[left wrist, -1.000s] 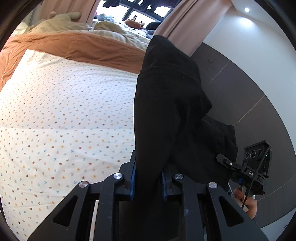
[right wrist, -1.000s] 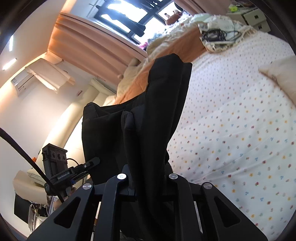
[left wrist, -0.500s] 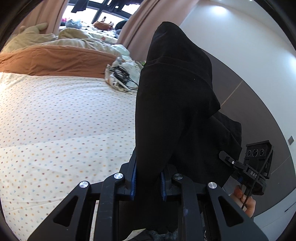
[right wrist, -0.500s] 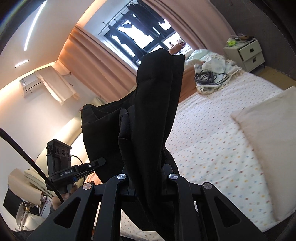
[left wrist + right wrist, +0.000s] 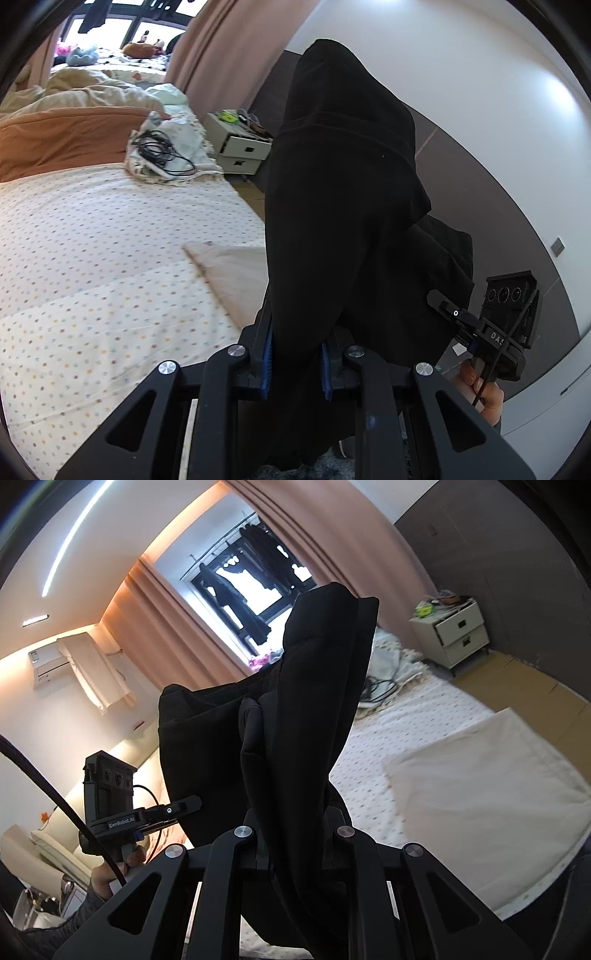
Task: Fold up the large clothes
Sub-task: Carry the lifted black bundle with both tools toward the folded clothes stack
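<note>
A large black garment (image 5: 343,206) hangs in the air between both grippers, lifted off the bed. My left gripper (image 5: 295,363) is shut on one part of it, the cloth rising in a tall fold in front of the camera. My right gripper (image 5: 291,834) is shut on another part of the same black garment (image 5: 317,701). The right gripper also shows at the right of the left wrist view (image 5: 480,328), and the left gripper at the left of the right wrist view (image 5: 147,812). The cloth hides the fingertips in both views.
A bed with a dotted white sheet (image 5: 92,251) lies below. A cream pillow (image 5: 480,794) lies on it near the edge. A cloth with black cables (image 5: 166,155) and an orange blanket (image 5: 62,136) lie further back. A white nightstand (image 5: 454,631) stands by the dark wall.
Both grippers have tilted upward and swung right with the garment held. More wall, curtain and nightstand show, less bed. The pillow has come into view.
</note>
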Demonstrator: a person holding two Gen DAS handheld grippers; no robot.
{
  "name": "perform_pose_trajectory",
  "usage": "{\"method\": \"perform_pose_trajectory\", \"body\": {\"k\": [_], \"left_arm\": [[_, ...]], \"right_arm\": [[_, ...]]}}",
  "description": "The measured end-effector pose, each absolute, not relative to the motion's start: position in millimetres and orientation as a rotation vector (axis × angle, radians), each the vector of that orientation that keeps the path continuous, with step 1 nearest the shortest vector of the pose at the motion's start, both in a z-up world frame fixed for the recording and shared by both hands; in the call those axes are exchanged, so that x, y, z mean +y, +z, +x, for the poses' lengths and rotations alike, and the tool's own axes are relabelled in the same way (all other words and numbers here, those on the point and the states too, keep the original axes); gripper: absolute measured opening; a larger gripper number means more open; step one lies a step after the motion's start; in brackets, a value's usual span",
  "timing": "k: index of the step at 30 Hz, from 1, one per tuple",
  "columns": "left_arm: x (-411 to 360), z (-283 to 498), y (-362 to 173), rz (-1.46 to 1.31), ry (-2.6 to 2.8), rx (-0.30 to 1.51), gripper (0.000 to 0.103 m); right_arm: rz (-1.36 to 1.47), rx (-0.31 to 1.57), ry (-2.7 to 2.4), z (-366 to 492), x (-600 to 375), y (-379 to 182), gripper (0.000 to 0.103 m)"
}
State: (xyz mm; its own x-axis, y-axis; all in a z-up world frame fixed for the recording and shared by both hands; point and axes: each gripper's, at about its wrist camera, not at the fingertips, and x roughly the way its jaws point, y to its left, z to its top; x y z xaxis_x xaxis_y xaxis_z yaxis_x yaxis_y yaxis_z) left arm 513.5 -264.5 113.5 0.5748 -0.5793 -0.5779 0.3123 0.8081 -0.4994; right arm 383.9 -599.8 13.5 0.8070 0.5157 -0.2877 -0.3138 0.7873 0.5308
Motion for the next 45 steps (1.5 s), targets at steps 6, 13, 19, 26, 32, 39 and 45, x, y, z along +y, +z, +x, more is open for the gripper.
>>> {"method": "perform_pose_trajectory", "body": {"k": [6,13,19,26,32,39,45], "left_arm": [[-324,525,110,-0.361,-0.583,0.825,0.021],[-366,547,100,-0.394,-0.629,0.866,0.021],[-384,563,85,-0.43,-0.644,0.925,0.021],[-382,592,55,-0.47,-0.592,0.994,0.021],[-372,626,25,-0.475,-0.541,1.049,0.021],[-360,670,-24,-0.482,-0.477,1.148,0.021],[-365,700,-64,-0.456,-0.411,1.243,0.023]], "right_arm": [[0.444,0.431,0.373,364,-626,29,0.01],[0.399,0.437,0.282,357,-640,46,0.01],[0.405,0.453,0.239,369,-627,47,0.01],[0.412,0.515,0.213,412,-611,34,0.01],[0.424,0.577,0.211,460,-591,20,0.009],[0.423,0.665,0.206,513,-570,-5,0.009],[0.473,0.758,0.093,536,-560,-26,0.017]]}}
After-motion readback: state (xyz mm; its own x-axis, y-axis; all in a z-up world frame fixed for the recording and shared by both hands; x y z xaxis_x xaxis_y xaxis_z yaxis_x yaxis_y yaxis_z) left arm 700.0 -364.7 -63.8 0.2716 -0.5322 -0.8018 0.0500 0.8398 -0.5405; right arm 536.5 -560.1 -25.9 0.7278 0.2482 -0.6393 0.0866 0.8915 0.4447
